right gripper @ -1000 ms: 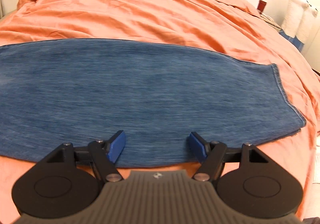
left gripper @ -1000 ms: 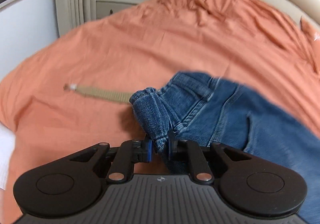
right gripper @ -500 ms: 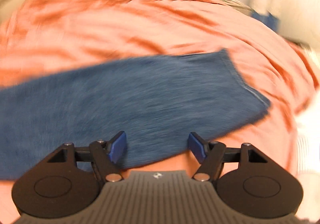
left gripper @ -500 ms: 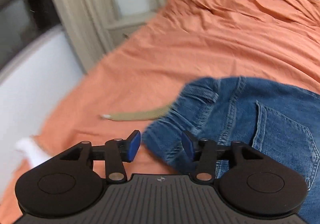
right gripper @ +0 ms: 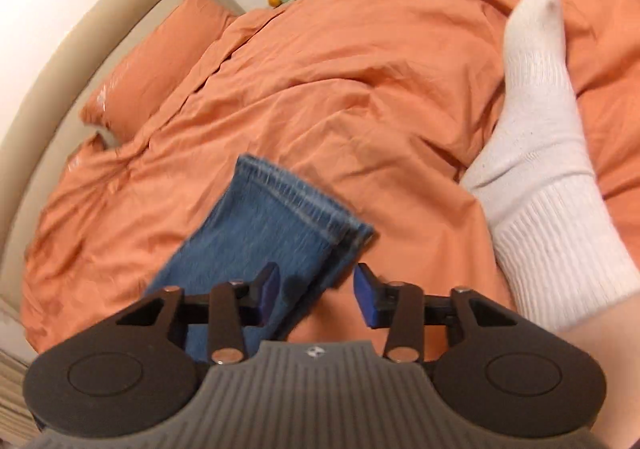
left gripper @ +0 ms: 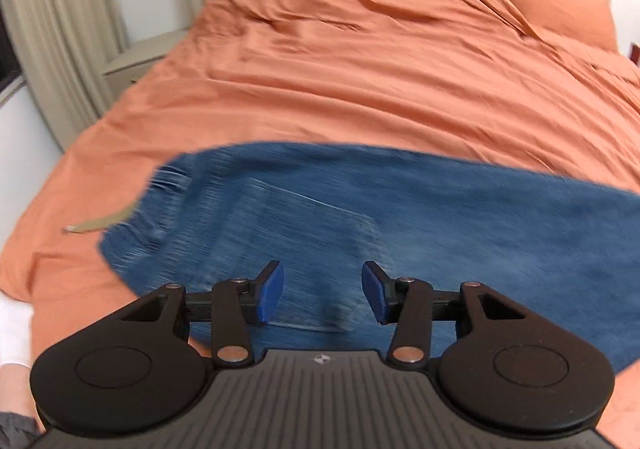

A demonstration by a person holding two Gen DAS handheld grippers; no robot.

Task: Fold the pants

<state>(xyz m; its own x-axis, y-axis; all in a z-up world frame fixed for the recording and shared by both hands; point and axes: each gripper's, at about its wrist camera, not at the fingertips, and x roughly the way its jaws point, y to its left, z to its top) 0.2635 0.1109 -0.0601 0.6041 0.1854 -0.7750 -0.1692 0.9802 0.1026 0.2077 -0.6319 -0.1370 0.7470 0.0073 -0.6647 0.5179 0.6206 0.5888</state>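
Note:
Blue jeans point(left gripper: 360, 217) lie flat across the orange bed, waistband and back pocket to the left in the left wrist view. My left gripper point(left gripper: 322, 293) is open and empty, just above the seat of the jeans near the pocket. In the right wrist view the hem end of the jeans' leg point(right gripper: 280, 221) lies on the bed. My right gripper point(right gripper: 316, 291) is open and empty, right at the hem corner, which reaches in between the fingers.
A tan belt end point(left gripper: 100, 223) sticks out left of the waistband. A person's foot in a white sock point(right gripper: 548, 169) rests on the bed right of the hem. An orange pillow point(right gripper: 156, 65) and beige headboard point(right gripper: 80, 37) lie beyond.
My left gripper let go of the bunched waistband, opened, and swung right over the seat. My right gripper stayed open and moved from the middle of the leg to the hem.

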